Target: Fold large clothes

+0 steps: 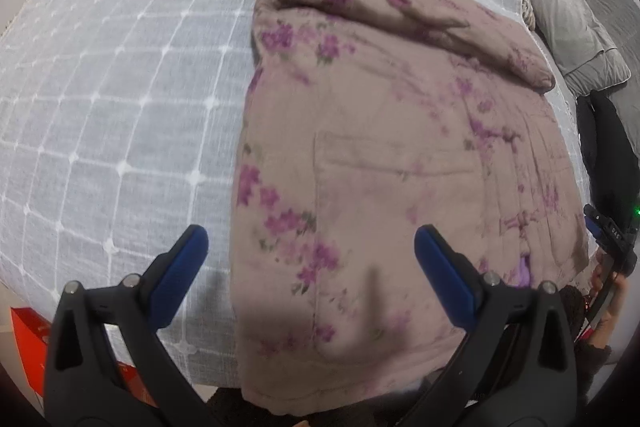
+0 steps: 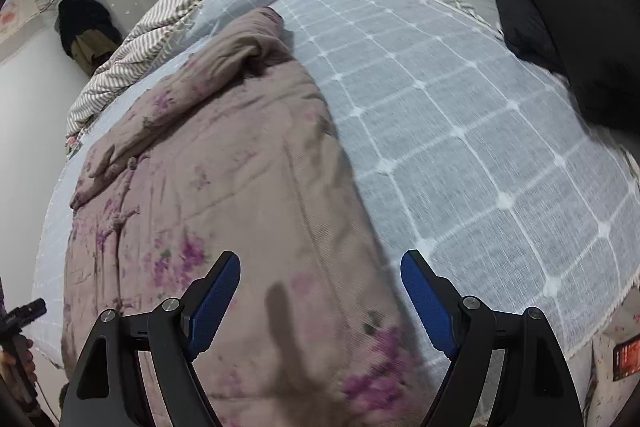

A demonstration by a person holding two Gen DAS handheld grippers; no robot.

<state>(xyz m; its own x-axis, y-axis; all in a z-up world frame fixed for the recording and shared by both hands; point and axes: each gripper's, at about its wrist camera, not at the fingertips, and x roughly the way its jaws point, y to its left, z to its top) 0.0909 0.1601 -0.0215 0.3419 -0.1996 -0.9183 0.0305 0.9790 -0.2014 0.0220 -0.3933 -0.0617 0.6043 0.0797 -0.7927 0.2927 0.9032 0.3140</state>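
Left tool (image 1: 311, 247): blue pads spread wide apart, holding nothing; it hangs above the near end of the floral garment, its left pad over the bedspread just beside the garment's side edge.
Right tool (image 2: 320, 273): pads likewise apart and empty; poised over the garment's near end, its right pad out over the bedspread past the garment's other side edge.
Floral garment (image 1: 400, 155): a mauve quilted piece with purple flowers; it lies lengthwise on the bed, as a long narrow slab reaching away from the near bed edge.
Progress: judged partly done; the sides seem already turned in, and a sleeve (image 1: 460, 27) lies folded across the far end; the end-to-end fold looks still to come.
Edges: the garment's near hem drapes over the bed edge; both long sides look fairly straight; the far end is rumpled.
Open room: checked bedspread (image 1: 120, 87) lies bare to one side of the garment; beyond its far end sit a striped blanket (image 2: 168, 23) and dark pillows (image 2: 560, 27).
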